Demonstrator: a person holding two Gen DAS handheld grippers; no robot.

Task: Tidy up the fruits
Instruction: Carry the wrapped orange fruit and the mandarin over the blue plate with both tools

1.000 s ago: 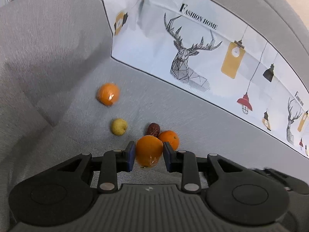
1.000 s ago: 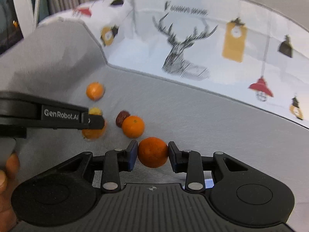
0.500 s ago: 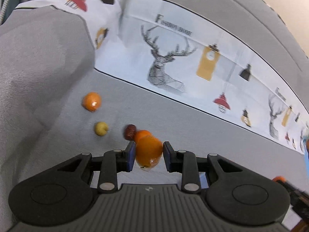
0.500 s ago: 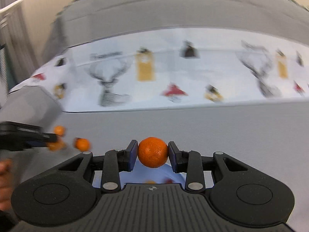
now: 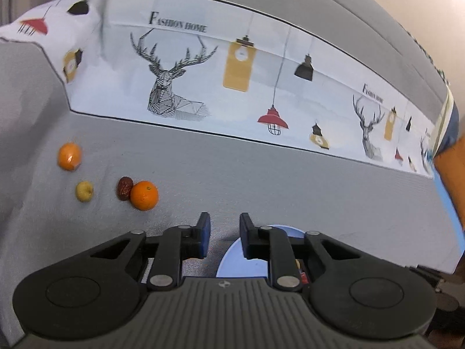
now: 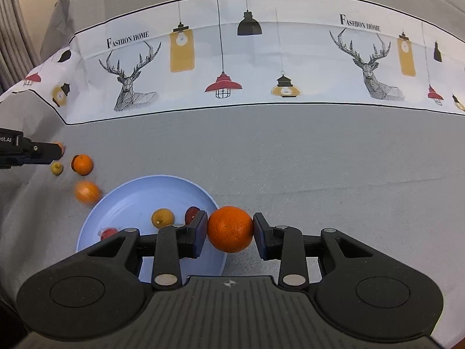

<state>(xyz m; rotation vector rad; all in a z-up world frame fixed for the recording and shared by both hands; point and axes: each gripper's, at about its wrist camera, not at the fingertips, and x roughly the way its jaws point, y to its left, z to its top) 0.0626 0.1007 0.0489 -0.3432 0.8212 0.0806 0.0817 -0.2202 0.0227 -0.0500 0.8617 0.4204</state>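
My right gripper (image 6: 230, 229) is shut on an orange (image 6: 230, 229), held over the right rim of a light blue plate (image 6: 122, 200). The plate holds a small yellow-orange fruit (image 6: 162, 218), a dark red fruit (image 6: 191, 213) and a red one (image 6: 109, 232). A blurred orange (image 6: 87, 193) is in the air or on the cloth just left of the plate. My left gripper (image 5: 221, 234) is open and empty; the plate (image 5: 241, 258) shows under its right finger. On the cloth lie an orange (image 5: 144, 195), a dark date (image 5: 125, 188), a small yellow fruit (image 5: 84, 191) and another orange (image 5: 69, 156).
A grey cloth (image 6: 319, 160) covers the surface, with a white printed band (image 6: 261, 58) of deer and lamps behind. The left gripper's body (image 6: 26, 152) reaches in from the left edge of the right wrist view. The cloth rises in a fold at the far left (image 5: 26, 101).
My left gripper opened and let go of its orange, which now shows blurred beside the plate. My right gripper swung over to the plate, still holding its orange.
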